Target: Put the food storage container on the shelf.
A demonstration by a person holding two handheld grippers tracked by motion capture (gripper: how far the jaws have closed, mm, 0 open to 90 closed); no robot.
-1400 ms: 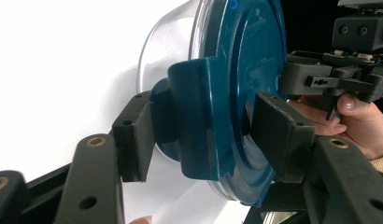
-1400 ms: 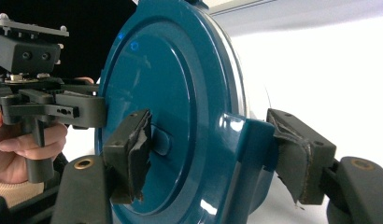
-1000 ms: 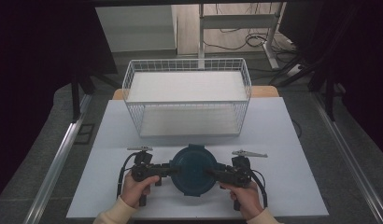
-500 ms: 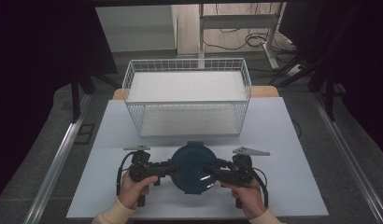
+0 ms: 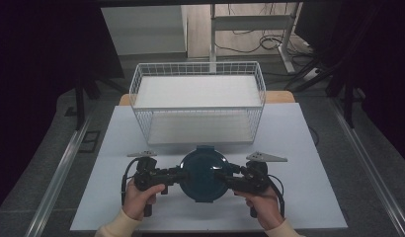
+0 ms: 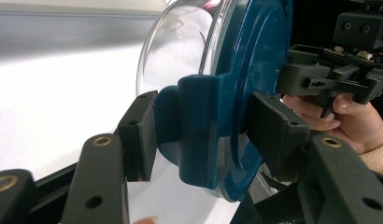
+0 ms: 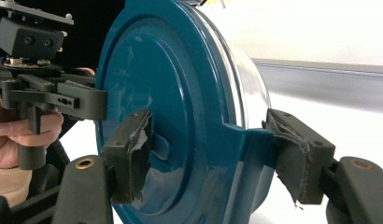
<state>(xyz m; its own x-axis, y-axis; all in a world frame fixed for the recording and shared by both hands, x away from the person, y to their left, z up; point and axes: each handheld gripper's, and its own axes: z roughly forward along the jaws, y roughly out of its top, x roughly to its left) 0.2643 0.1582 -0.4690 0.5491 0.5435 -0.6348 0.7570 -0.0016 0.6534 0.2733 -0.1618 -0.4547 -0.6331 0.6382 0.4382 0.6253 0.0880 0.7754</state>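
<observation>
White table (image 5: 309,148), grey floor (image 5: 383,163), desk frame w/ cables (image 5: 250,24) behind, dark sides.

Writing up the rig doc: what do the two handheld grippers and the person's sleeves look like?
Both the left gripper and the right gripper are matte black, with black cables looping behind the handles. Each carries a grey three-cornered plate on top. The arms have brass-coloured pivot pins; the right gripper's jaw pads are frayed and torn. The person wears cream sleeves.
</observation>
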